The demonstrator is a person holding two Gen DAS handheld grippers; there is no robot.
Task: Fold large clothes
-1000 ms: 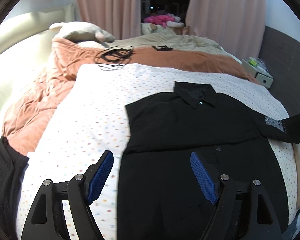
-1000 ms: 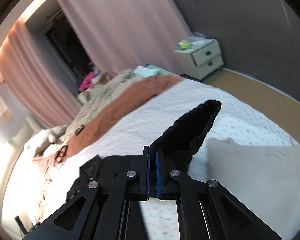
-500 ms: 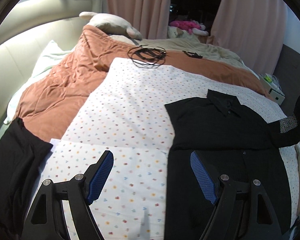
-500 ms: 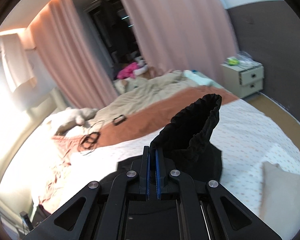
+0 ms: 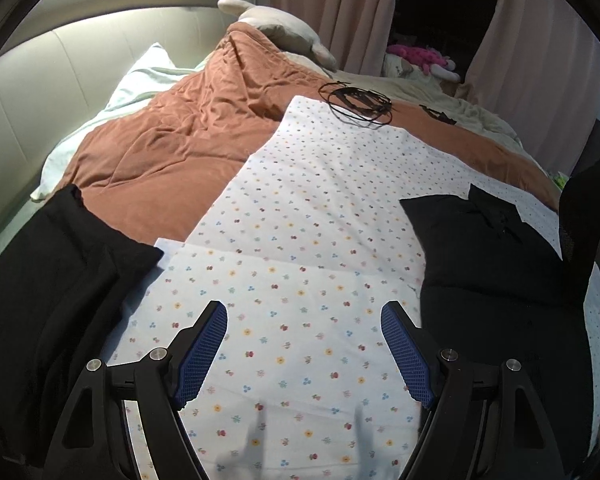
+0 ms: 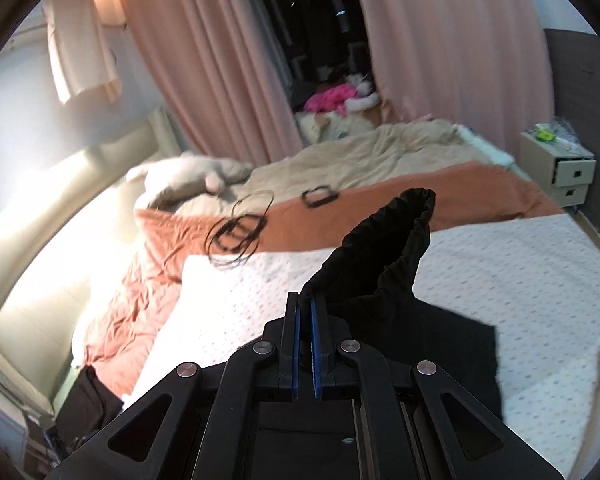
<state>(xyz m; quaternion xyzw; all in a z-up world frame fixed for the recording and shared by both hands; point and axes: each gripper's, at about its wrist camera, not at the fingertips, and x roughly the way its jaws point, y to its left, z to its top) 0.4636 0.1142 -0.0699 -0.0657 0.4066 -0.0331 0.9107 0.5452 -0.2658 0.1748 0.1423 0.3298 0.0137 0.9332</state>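
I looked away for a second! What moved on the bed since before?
The right tool carried the black shirt's sleeve up and across over the black collared shirt. The left tool swung left off the shirt, above the dotted white sheet. Right stayed clamped, left open.

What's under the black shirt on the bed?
The black shirt lies on a white dotted sheet. What the sheet covers beneath the shirt cannot be seen.

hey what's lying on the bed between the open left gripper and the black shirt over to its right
Only bare flower-dotted sheet, as the left wrist view shows. The left gripper hangs open over it; the black shirt begins beside its right finger.
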